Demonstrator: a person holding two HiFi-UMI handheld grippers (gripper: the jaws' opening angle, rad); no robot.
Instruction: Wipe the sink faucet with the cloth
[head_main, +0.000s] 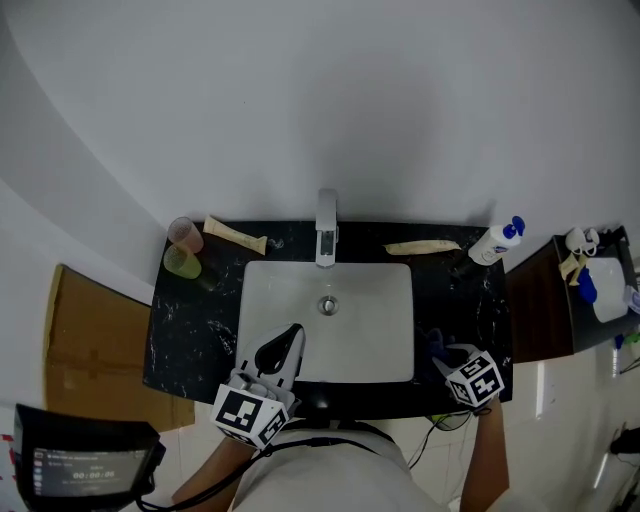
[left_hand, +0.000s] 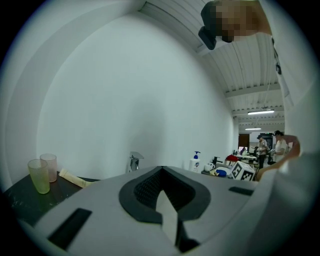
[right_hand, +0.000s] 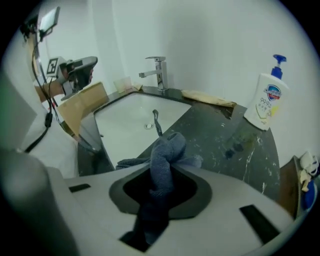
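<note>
The chrome faucet (head_main: 326, 228) stands at the back of the white basin (head_main: 265, 300), upright and untouched; it also shows in the left gripper view as the faucet (left_hand: 134, 161) and in the right gripper view as the faucet (right_hand: 159, 71). A dark blue cloth (right_hand: 167, 155) is bunched between the jaws of my right gripper (right_hand: 163, 169), which is shut on it over the black counter's front right corner. In the head view that right gripper (head_main: 450, 352) sits right of the basin. My left gripper (head_main: 293, 335) hovers over the basin's front left rim, jaws together with nothing in them; left gripper (left_hand: 162, 171).
A white pump bottle (head_main: 497, 242) stands at the counter's back right. Two plastic cups (head_main: 183, 248) stand at the back left, with a tube (head_main: 236, 234) beside them and another tube (head_main: 422, 246) right of the faucet. Cardboard (head_main: 90, 340) leans left; a cluttered shelf (head_main: 590, 290) is at right.
</note>
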